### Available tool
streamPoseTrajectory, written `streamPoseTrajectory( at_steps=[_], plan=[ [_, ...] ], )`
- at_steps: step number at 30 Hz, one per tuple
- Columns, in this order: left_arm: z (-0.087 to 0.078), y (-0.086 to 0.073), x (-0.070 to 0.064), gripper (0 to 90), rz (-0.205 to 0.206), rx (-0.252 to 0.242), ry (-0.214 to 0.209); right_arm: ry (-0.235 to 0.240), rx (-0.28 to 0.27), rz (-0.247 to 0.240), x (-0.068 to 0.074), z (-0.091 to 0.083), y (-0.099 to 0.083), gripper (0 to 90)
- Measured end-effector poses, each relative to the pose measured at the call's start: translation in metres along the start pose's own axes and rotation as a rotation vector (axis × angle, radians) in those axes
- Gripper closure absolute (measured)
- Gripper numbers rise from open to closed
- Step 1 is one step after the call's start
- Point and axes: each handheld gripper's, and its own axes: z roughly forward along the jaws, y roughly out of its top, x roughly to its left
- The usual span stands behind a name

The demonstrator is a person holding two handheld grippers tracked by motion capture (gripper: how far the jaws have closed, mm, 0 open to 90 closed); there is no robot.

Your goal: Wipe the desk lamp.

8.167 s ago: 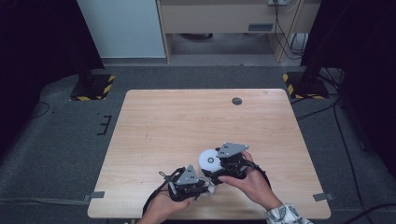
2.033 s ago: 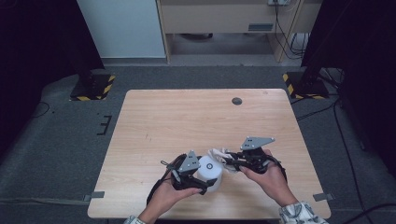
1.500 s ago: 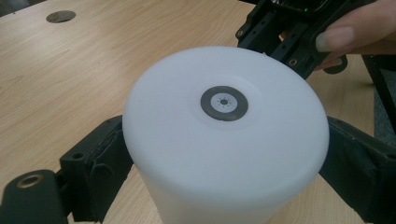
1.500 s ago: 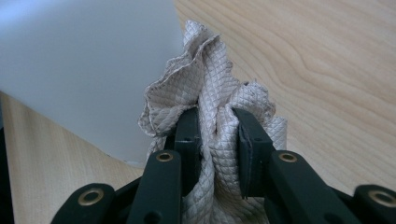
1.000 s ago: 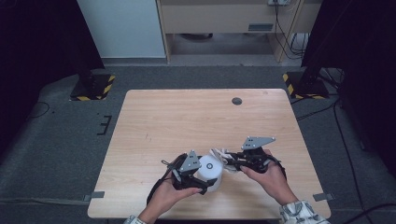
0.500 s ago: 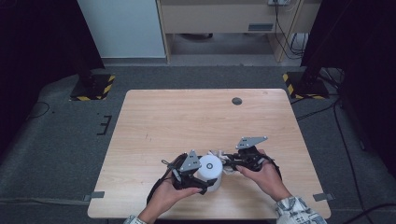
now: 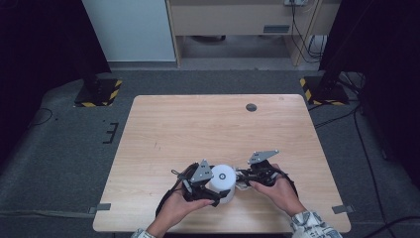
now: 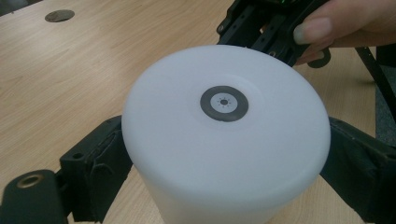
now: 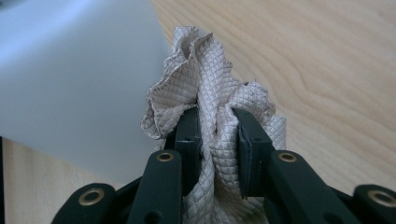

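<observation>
Moved in since 2 s ago: right gripper [image 7: 242, 176] w/ cloth, closer to cylinder. Lower centre of high view, left to right: left gripper [image 7: 210, 191] clamped round white cylinder [image 7: 223, 181], upright on table [image 7: 198, 124]; immediately right, right gripper shut on bunched quilted cloth [image 9: 210, 102], cloth at cylinder's side wall. Next wipe prob. leftward.

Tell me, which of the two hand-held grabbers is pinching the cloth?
The right gripper: its fingers are shut on the bunched quilted cloth. The left gripper instead clamps the white cylinder from both sides.
</observation>
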Motion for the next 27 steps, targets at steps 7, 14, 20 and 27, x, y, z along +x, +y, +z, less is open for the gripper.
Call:
streamPoseTrajectory(
  at_steps=[7,14,20,27],
  plan=[
    [0.000,0.000,0.001,8.0,0.003,0.004,-0.002,-0.011,-0.058,-0.057,0.006,-0.019,0.017,73.8],
    [0.000,0.000,0.001,8.0,0.006,0.003,-0.003,-0.009,-0.050,-0.076,0.004,-0.013,0.019,73.8],
    [0.000,0.001,0.001,8.0,0.009,0.006,-0.004,-0.012,0.015,-0.061,0.000,0.005,0.005,73.8],
    [0.001,0.001,0.002,8.0,0.011,0.004,-0.003,-0.009,0.033,-0.048,0.000,0.005,-0.007,73.8]
  ],
)
